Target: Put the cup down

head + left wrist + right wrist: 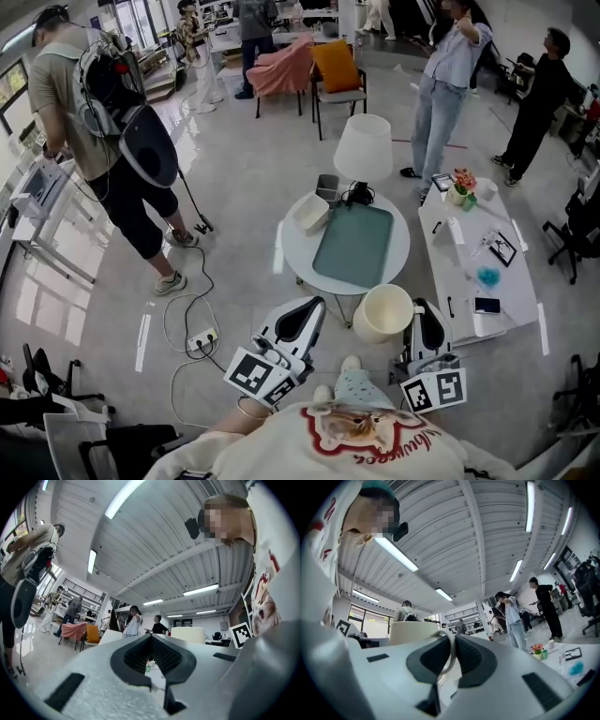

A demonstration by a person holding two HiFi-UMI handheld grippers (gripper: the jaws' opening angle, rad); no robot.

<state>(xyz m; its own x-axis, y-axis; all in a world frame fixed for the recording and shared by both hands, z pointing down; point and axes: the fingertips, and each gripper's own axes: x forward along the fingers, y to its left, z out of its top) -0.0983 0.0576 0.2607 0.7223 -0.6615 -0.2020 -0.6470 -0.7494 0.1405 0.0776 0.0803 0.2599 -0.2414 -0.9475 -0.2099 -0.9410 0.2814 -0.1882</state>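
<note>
A cream cup [384, 312] hangs in the air just in front of the round white table [298, 255], at its near edge. My right gripper [419, 317] is shut on the cup's thin loop handle [450, 654], which runs between the dark pads; the cup body [415, 631] sits left of the jaws in the right gripper view. To the left of the cup, my left gripper [313, 311] is held up with its jaws shut, tips touching and nothing between them [151, 637]. A teal tray [356, 246] lies on the round table.
On the round table stand a white lamp [364, 147], a white dish [310, 213] and a grey box [327, 187]. A white side table [525, 286] with flowers and small items is at the right. People stand around; a cable and power strip [200, 342] lie on the floor.
</note>
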